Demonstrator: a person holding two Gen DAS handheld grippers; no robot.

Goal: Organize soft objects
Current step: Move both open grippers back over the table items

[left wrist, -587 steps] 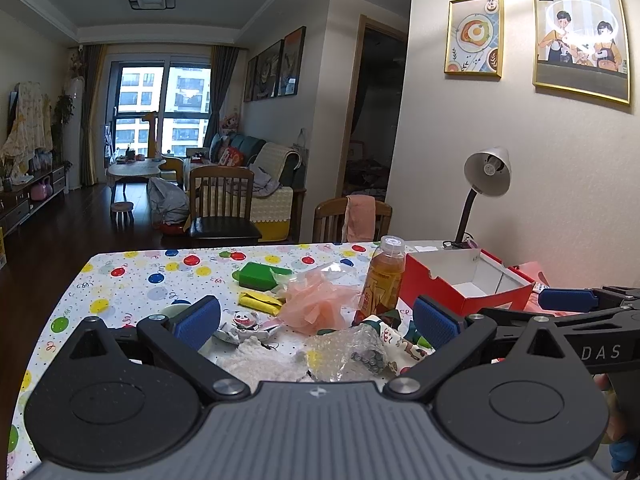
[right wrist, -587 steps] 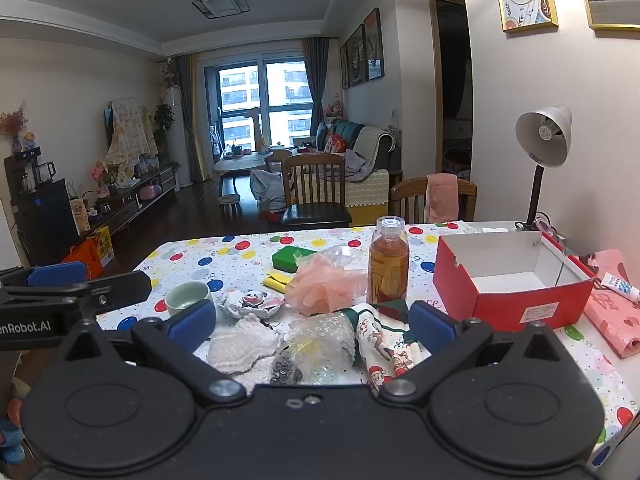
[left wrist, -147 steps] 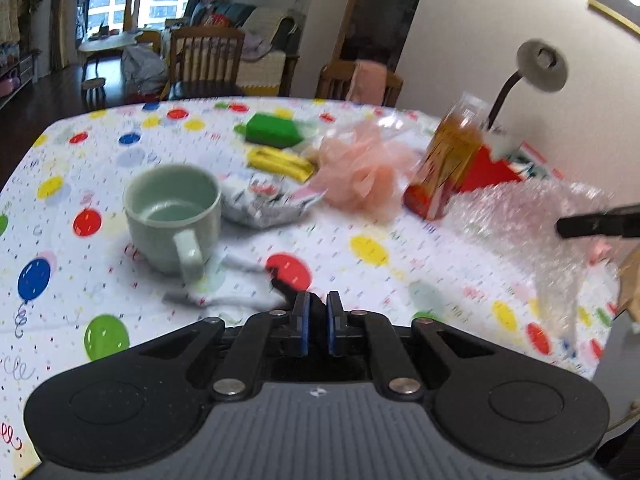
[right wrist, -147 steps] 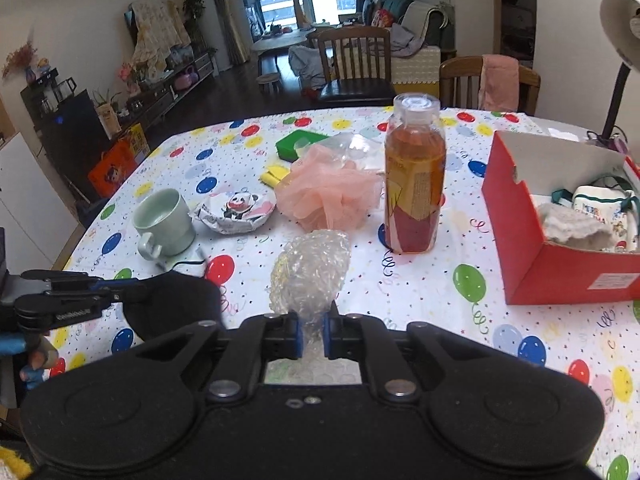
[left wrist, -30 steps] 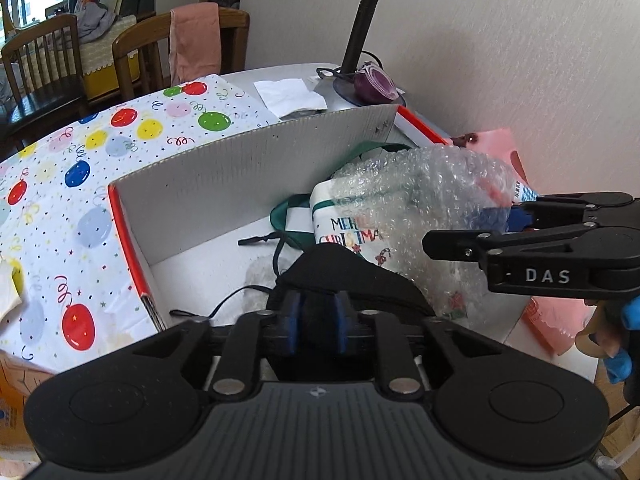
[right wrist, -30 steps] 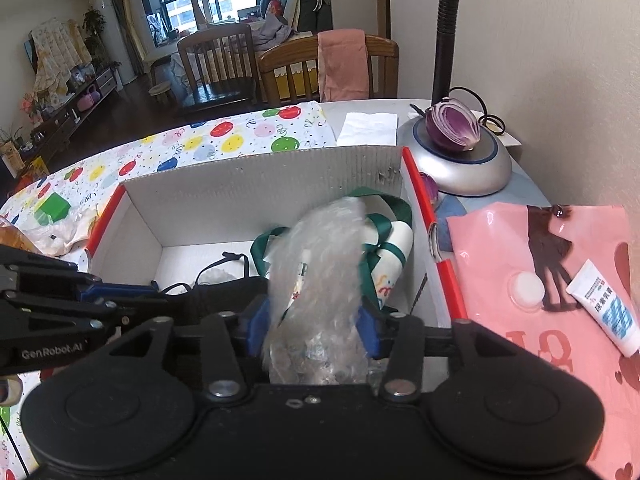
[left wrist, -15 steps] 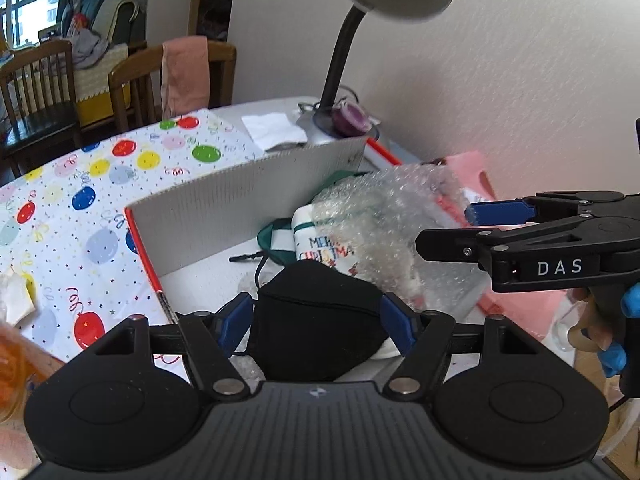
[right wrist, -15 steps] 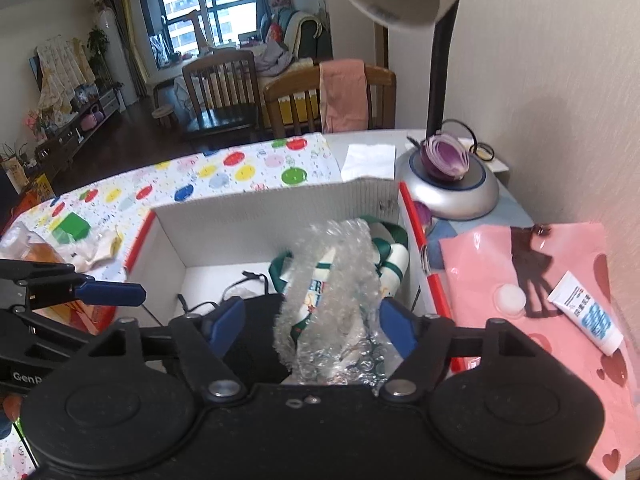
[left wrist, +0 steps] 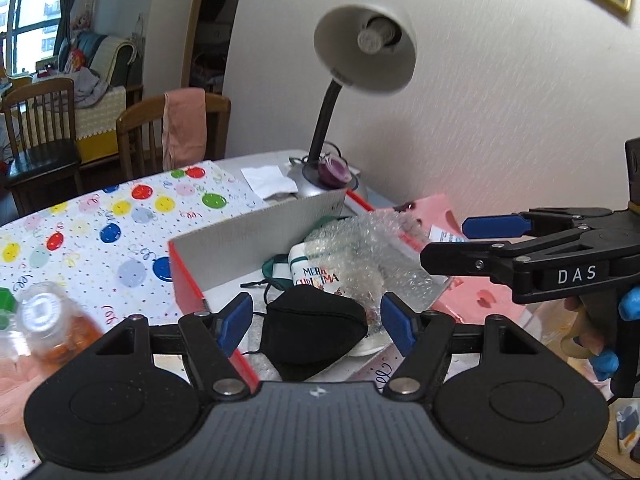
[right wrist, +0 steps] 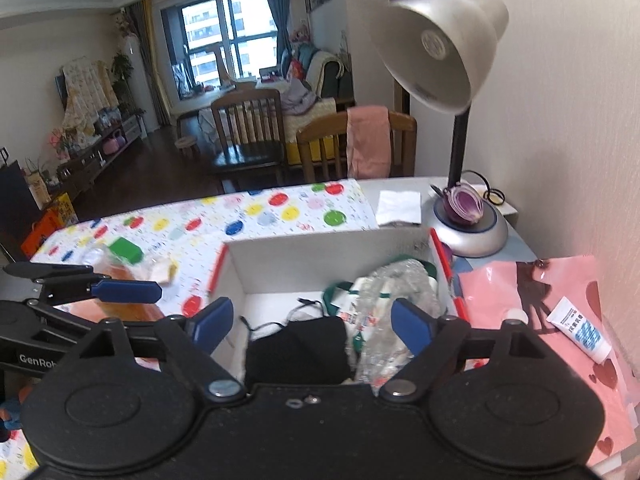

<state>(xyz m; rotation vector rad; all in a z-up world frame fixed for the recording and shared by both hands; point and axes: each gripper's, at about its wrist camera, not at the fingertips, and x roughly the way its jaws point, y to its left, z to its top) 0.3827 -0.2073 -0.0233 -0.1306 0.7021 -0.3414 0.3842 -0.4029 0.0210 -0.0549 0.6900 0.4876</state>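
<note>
Soft goods, lot deposited in red cardboard box [right wrist: 440, 256] with white interior, on the balloon-print surface [right wrist: 256, 216].

Black fabric face mask [left wrist: 316, 328]: featherweight, limp; best pinched at a folded edge or ear loop. Clear crumpled bubble wrap [right wrist: 396, 296]: light, springy, slippery; pinch a thick fold. Both lie inside the box beside a Christmas-print cloth [left wrist: 316, 276]. Left hand-held gripper [left wrist: 316, 322] and right hand-held gripper [right wrist: 312, 320]: jaws just opened, standing wide apart above the box, nothing clamped.
</note>
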